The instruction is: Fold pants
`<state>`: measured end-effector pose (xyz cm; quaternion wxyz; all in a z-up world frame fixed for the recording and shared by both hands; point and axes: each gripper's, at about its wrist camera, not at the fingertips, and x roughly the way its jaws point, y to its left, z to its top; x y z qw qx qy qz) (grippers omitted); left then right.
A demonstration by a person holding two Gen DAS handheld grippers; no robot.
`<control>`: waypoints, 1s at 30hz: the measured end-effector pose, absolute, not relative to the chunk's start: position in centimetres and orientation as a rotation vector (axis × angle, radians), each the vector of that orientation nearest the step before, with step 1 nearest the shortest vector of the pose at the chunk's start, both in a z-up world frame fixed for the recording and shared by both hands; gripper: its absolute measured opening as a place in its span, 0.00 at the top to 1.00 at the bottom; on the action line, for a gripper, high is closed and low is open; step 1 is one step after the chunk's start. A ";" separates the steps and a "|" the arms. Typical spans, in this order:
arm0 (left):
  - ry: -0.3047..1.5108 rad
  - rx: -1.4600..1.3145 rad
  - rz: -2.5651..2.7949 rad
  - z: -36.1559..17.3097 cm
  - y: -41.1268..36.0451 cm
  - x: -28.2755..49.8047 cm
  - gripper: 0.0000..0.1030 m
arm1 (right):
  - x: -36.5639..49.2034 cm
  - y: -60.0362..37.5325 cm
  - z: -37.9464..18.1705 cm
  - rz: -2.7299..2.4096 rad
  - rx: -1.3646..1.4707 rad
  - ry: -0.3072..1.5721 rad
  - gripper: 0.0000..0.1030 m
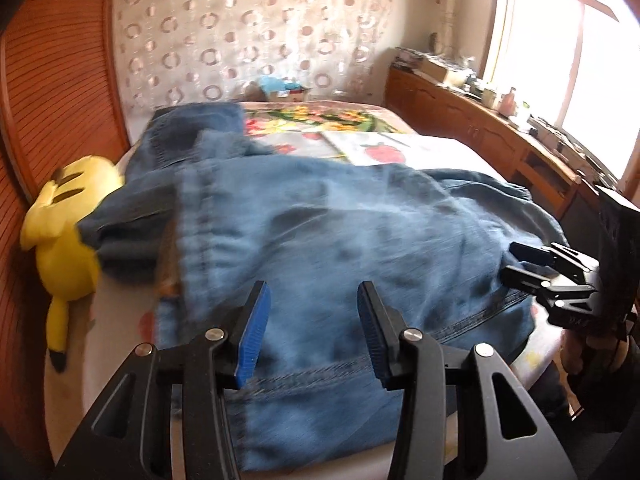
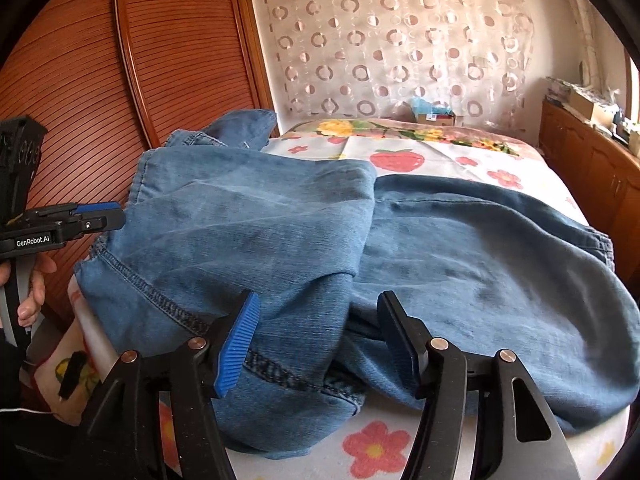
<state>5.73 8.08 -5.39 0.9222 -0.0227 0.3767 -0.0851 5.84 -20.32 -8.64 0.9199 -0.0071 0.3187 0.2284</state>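
Mid-fold: pants [image 2: 304, 240] bunched on bed [image 2: 440, 160]; both claws [image 1: 312, 328] [image 2: 316, 340] wide open, empty; hem at 7 o'clock judged next grasp.

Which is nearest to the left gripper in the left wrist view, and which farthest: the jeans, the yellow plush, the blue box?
From the left gripper:
1. Jeans, directly under the fingers.
2. Yellow plush, left, at the bed's edge.
3. Blue box, far end, by the curtain.
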 end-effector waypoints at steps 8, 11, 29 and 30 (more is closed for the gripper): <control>0.781 0.008 -0.247 -5.5 3.7 8.3 0.55 | 5.1 -22.7 -8.8 0.434 -0.018 0.640 0.34; 0.796 0.032 -0.266 -5.9 2.3 9.0 0.55 | 4.7 -23.9 -8.8 0.415 -0.022 0.636 0.32; 0.836 0.125 -0.231 -9.0 -1.5 9.8 0.55 | 3.8 -27.7 -8.9 0.305 -0.006 0.653 0.31; 0.835 0.123 -0.230 -9.1 -1.5 9.9 0.55 | 3.6 -28.0 -8.9 0.294 -0.004 0.651 0.31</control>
